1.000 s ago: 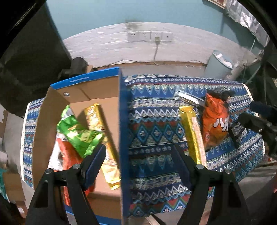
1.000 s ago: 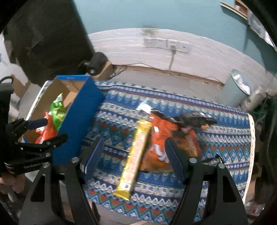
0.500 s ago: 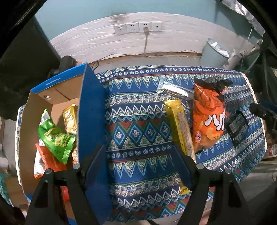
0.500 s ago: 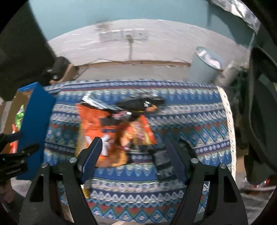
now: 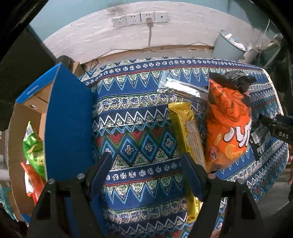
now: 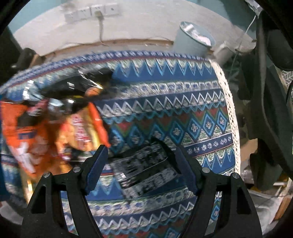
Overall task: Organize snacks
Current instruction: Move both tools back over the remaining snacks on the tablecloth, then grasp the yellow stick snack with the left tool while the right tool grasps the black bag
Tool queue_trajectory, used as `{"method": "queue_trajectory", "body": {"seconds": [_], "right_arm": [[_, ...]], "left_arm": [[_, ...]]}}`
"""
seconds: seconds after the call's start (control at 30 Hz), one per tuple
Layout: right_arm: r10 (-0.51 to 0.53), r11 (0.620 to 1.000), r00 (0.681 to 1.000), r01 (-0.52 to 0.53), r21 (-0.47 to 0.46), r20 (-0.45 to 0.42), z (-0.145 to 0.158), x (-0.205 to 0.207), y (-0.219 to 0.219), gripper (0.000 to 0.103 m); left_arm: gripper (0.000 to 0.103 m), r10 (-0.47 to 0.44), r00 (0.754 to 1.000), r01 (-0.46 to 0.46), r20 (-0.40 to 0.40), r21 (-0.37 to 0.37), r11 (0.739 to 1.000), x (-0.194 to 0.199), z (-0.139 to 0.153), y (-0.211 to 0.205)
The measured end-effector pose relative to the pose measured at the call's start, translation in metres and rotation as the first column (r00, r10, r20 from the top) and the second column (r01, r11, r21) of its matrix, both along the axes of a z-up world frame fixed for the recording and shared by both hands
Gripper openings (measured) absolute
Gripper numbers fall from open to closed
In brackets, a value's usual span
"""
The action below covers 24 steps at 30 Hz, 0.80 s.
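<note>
The room behind had a teal wall (image 5: 77, 11) over a whitewashed band carrying a row of white sockets (image 5: 140, 18), one with a grey cable plugged in and trailing down to the floor. A pale blue bin (image 5: 228, 46) with paper in it stood beyond the far right corner of the worktop.

The worktop (image 5: 139, 139) was draped in a cloth of blue, white, red and green zigzags and diamonds, edged with white lace (image 6: 232, 117) along its right side.

At the left end sat an open cardboard box (image 5: 67, 124) with blue outer faces; inside it showed a green snack bag (image 5: 33, 148) above an orange-red packet (image 5: 33, 181).

On the cloth to the right lay the loose snacks: a large orange puff-snack bag (image 5: 228, 124), touching on its left a long yellow pack (image 5: 190, 139). A silver foil pack (image 5: 181, 88) lay across the far ends of both, and a black bag (image 5: 238, 78) showed behind the orange one's top. Just right of the orange bag lay a flat black packet with white print (image 6: 144, 170).

The left claw (image 5: 146, 175) hovered spread wide over bare cloth between the box and the yellow pack, holding nothing. The right claw (image 6: 141, 168) was spread too, its fingers either side of the black printed packet and apart from it; that view was blurred at the left.
</note>
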State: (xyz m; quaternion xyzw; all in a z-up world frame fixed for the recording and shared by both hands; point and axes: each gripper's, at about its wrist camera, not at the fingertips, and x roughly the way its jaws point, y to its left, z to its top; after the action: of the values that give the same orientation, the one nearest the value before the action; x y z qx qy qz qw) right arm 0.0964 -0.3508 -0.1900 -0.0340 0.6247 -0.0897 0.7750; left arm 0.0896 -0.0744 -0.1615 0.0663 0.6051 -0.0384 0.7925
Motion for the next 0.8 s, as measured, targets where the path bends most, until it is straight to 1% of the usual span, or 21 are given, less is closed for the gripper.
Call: {"method": "queue_trajectory", "body": {"seconds": [0.2, 0.33, 0.47, 0.57, 0.63, 0.7, 0.8], "right_arm": [[-0.007, 0.999, 0.999, 0.005, -0.041, -0.044, -0.025, 0.006, -0.008, 0.075], [0.035, 0.996, 0.996, -0.041, -0.085, -0.078, -0.034, 0.008, -0.001, 0.075], [0.096, 0.986, 0.989, -0.11, -0.123, -0.111, -0.033, -0.003, 0.012, 0.075], [0.117, 0.981, 0.985, -0.135, -0.142, -0.125, -0.029, -0.019, 0.016, 0.077], [0.109, 0.982, 0.985, -0.128, -0.137, -0.135, -0.03, -0.028, 0.011, 0.077], [0.079, 0.988, 0.987, -0.096, -0.118, -0.143, -0.031, -0.037, 0.003, 0.077], [0.026, 0.998, 0.99, -0.034, -0.06, -0.136, -0.03, -0.047, -0.013, 0.077]], "left_arm": [[0.079, 0.022, 0.999, -0.023, -0.04, -0.039, 0.999, 0.008, -0.014, 0.002], [0.079, 0.021, 0.998, -0.023, -0.052, -0.044, 0.999, 0.011, -0.019, 0.001], [0.079, 0.02, 0.998, -0.023, -0.051, -0.047, 0.999, 0.012, -0.019, 0.001], [0.081, 0.027, 0.998, -0.03, -0.055, -0.053, 0.998, 0.011, -0.02, 0.001], [0.081, 0.028, 0.998, -0.031, -0.06, -0.051, 0.998, 0.01, -0.022, -0.001], [0.081, 0.024, 0.997, -0.028, -0.069, -0.054, 0.998, 0.009, -0.024, -0.003], [0.081, 0.03, 0.996, -0.037, -0.084, -0.078, 0.996, 0.006, -0.026, -0.006]]}}
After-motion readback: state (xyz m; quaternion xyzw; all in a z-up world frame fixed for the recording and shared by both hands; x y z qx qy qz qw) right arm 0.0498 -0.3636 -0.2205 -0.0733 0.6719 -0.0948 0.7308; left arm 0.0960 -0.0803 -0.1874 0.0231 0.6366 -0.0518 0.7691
